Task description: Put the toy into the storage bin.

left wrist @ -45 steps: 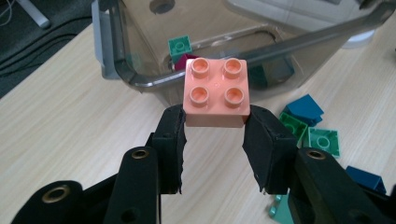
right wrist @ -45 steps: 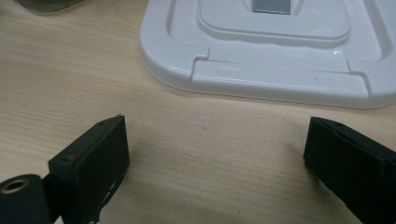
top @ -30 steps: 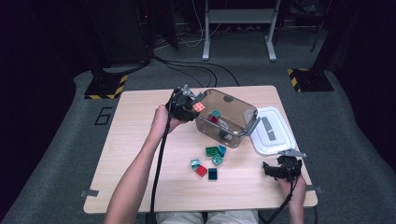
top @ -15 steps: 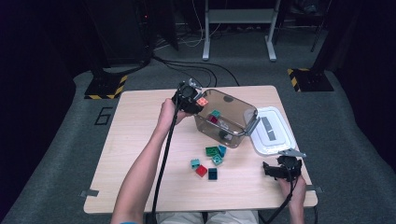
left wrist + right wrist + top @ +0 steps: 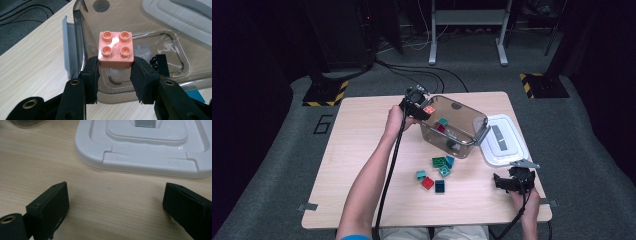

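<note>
One salmon-pink brick (image 5: 115, 49) sits pinched between the black jaws of the left gripper (image 5: 115, 75), studs up, poised at the rim of a clear smoky plastic bin (image 5: 457, 129) at the far side of the wooden table (image 5: 357, 150). Seen from the high view, the left gripper (image 5: 419, 106) holds that brick (image 5: 428, 109) at the bin's left edge, not yet released over the opening. At least two bricks, a teal one (image 5: 443, 121) and a red one (image 5: 440, 128), appear to lie inside already, though the tinted wall makes a full count uncertain. Five more wait loose on the table just in front of the bin: a green brick (image 5: 439, 162), a blue one (image 5: 450, 160), a light teal one (image 5: 420, 175), a red one (image 5: 428, 183) and a dark teal one (image 5: 440, 186). The bin's white lid (image 5: 147, 147) lies flat to its right, off the container. The right gripper (image 5: 510, 182) rests near the table's front right corner, its jaws spread wide and holding nothing. By this reckoning the sorting is under halfway, with the lid yet to go on.
</note>
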Available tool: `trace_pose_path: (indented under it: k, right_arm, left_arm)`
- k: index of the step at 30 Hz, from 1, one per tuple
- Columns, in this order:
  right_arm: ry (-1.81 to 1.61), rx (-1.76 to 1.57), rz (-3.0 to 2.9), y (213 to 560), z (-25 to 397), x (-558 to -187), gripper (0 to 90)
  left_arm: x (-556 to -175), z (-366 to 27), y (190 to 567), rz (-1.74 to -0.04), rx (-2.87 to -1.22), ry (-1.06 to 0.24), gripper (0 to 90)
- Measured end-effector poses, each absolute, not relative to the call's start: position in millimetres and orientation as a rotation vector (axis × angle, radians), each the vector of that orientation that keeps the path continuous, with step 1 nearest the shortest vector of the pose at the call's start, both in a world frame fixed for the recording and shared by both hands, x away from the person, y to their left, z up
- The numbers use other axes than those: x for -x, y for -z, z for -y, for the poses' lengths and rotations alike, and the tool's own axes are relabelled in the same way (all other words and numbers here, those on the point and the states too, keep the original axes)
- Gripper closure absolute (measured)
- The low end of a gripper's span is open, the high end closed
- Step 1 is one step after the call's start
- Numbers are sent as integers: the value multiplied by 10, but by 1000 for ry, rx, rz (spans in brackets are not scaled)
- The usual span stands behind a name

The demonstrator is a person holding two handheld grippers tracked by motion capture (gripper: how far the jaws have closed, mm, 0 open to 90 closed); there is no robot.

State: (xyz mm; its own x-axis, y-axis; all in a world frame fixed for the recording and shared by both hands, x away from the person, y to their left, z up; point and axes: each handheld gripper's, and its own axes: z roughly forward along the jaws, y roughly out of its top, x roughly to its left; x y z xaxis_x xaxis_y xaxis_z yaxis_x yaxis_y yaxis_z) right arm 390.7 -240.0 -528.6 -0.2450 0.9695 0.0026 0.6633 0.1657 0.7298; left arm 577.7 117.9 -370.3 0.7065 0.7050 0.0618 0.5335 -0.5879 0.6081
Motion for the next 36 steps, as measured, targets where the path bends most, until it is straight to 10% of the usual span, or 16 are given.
trace_pose_path:
  k: [12, 36]
  right_arm:
    - [-860, -1541, -1978, 5286, 2401, -3907, 64]
    - [-859, -1541, -1978, 5286, 2400, -3907, 63]
  left_arm:
    - [-5623, -1133, 3607, -944, -2347, -392, 163]
    - [-4650, -1629, 4058, -916, -2331, -394, 85]
